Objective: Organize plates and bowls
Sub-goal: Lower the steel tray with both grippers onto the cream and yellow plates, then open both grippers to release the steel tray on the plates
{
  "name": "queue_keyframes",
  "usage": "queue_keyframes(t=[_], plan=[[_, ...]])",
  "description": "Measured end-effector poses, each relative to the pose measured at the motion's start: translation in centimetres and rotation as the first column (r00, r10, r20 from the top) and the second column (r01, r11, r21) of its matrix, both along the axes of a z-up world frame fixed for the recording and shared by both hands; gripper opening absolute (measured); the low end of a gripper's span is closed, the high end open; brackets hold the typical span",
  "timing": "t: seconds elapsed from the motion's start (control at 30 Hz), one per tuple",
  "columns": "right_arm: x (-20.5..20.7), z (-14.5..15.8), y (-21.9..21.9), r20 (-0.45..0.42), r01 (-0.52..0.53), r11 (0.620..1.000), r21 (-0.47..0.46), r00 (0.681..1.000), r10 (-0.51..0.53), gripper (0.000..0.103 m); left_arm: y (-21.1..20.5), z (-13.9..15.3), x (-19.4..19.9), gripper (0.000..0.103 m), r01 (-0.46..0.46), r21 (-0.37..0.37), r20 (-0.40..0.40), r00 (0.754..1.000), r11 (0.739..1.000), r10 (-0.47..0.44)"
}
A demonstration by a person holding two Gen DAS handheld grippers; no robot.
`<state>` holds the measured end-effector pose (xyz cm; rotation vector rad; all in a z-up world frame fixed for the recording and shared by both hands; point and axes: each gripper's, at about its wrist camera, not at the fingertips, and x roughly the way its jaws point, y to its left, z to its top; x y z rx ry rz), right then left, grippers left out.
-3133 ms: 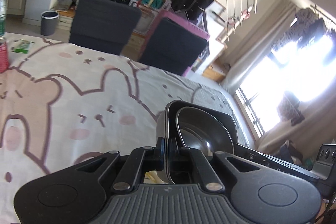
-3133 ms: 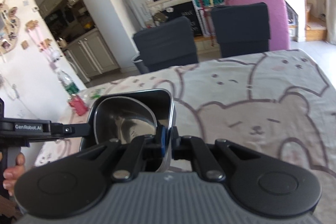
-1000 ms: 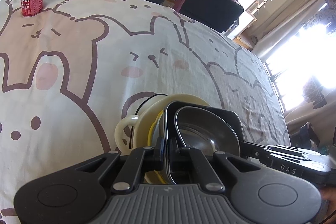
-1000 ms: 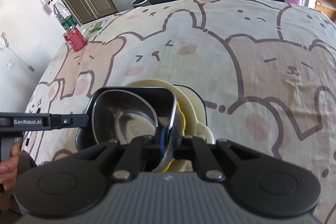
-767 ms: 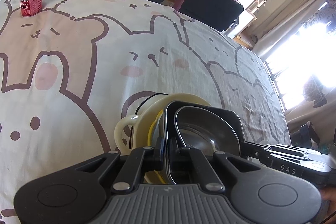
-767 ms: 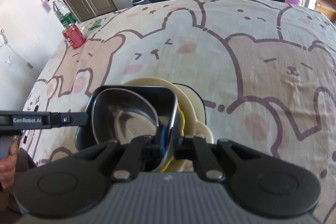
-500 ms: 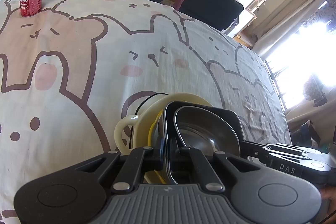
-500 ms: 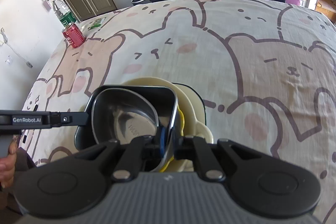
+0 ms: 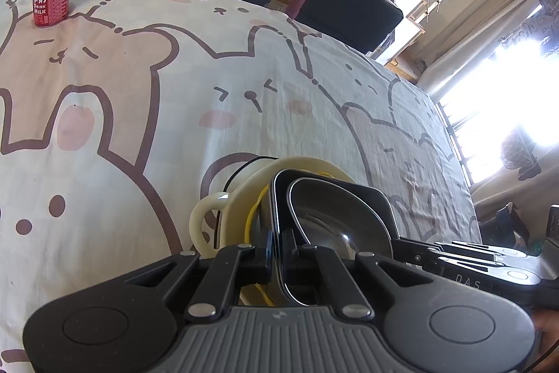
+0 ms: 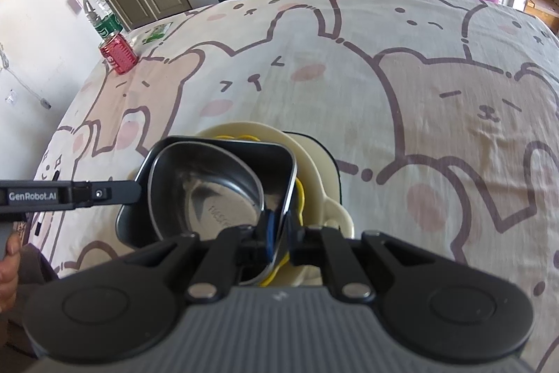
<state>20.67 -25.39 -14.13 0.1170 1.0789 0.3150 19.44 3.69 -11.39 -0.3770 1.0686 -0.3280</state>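
Both claws pinch opposite rims of the dark square dish [image 10: 223,149], left claw [image 9: 276,242] and right claw [image 10: 279,233], over the cream plate [image 10: 314,163] on the worktop [image 10: 419,76]. Its thin, stiff, slick rim likely needs firm, even grips.

A steel bowl [image 10: 223,194] sits inside a dark squarish metal dish [image 10: 276,159], nested on a cream two-handled plate [image 10: 314,177] on the bear-print cloth-covered desk [image 10: 384,93], with a red drink can [image 10: 118,54] and plastic bottle [image 10: 99,14] at the far left corner
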Motion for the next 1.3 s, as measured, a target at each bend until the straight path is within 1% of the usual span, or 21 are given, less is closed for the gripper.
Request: queue_keyframes(t=[0.33, 0.53, 0.57, 0.7, 0.77, 0.8, 0.83, 0.87, 0.9, 0.93, 1.0, 1.07, 1.1, 1.2, 1.27, 1.3], plan=[[0.0, 0.0, 0.2, 0.005, -0.011, 1.0, -0.014, 1.0, 0.011, 0.012, -0.2, 0.2, -0.2, 0.009, 0.013, 0.026, -0.001, 1.0, 1.0, -0.013], [-0.1, 0.5, -0.4, 0.018, -0.001, 1.0, -0.002, 1.0, 0.001, 0.012, 0.0, 0.6, -0.6, 0.01, 0.018, 0.033, 0.005, 1.0, 0.999, -0.018], [-0.2, 0.5, -0.5, 0.02, 0.0, 1.0, 0.0, 1.0, 0.0, 0.013, 0.0, 0.7, -0.7, 0.013, 0.018, 0.039, 0.007, 1.0, 0.999, -0.018], [-0.6, 0.9, -0.7, 0.034, 0.002, 1.0, -0.003, 0.999, -0.002, 0.017, 0.3, 1.1, -1.2, 0.015, 0.015, 0.047, 0.02, 1.0, 0.999, -0.016], [-0.9, 1.2, -0.9, 0.047, -0.001, 1.0, 0.003, 0.999, 0.001, 0.023, 0.4, 1.4, -1.4, 0.023, 0.011, 0.05, 0.029, 0.999, 0.999, -0.013], [-1.1, 1.4, -0.9, 0.056, -0.004, 1.0, 0.005, 0.998, 0.004, 0.027, 0.6, 1.5, -1.6, 0.025, 0.008, 0.052, 0.034, 0.999, 0.999, -0.01], [-1.2, 1.6, -1.0, 0.068, -0.01, 1.0, 0.006, 0.998, 0.01, 0.033, 0.7, 1.7, -1.7, 0.029, 0.006, 0.057, 0.039, 0.999, 0.998, -0.008], [-1.4, 1.7, -1.0, 0.078, -0.015, 1.0, 0.003, 0.997, 0.015, 0.037, 0.8, 1.8, -1.9, 0.033, 0.005, 0.063, 0.044, 0.999, 0.998, -0.008], [-1.6, 1.8, -1.0, 0.089, -0.017, 1.0, -0.006, 0.996, 0.018, 0.043, 1.0, 2.1, -2.1, 0.035, 0.003, 0.065, 0.051, 0.999, 0.998, -0.006], [-1.8, 2.0, -1.0, 0.1, -0.02, 1.0, -0.017, 0.995, 0.022, 0.047, 1.1, 2.3, -2.3, 0.04, 0.0, 0.065, 0.058, 0.998, 0.998, -0.003], [-2.1, 2.2, -1.2, 0.112, -0.015, 1.0, -0.024, 0.994, 0.018, 0.05, 1.4, 2.7, -2.9, 0.046, -0.004, 0.064, 0.074, 0.997, 0.998, -0.001], [-2.5, 2.5, -1.6, 0.12, -0.001, 1.0, -0.01, 0.993, 0.003, 0.054, 1.4, 3.3, -3.4, 0.06, -0.006, 0.073, 0.094, 0.996, 0.997, -0.001], [-2.7, 2.7, -1.7, 0.129, 0.004, 1.0, -0.007, 0.992, -0.003, 0.056, 1.4, 3.6, -3.7, 0.062, -0.01, 0.08, 0.107, 0.994, 0.997, 0.001], [-3.6, 3.7, -1.7, 0.169, 0.014, 1.0, -0.008, 0.985, -0.012, 0.064, 1.4, 4.5, -4.4, 0.073, -0.019, 0.1, 0.137, 0.991, 0.995, 0.006], [-4.3, 4.5, -1.8, 0.2, 0.022, 1.0, -0.011, 0.98, -0.019, 0.068, 1.5, 5.2, -5.1, 0.085, -0.033, 0.1, 0.161, 0.987, 0.994, 0.017], [-4.7, 4.9, -1.8, 0.217, 0.031, 0.999, -0.013, 0.976, -0.027, 0.07, 1.7, 5.6, -5.4, 0.087, -0.041, 0.099, 0.174, 0.985, 0.994, 0.024]])
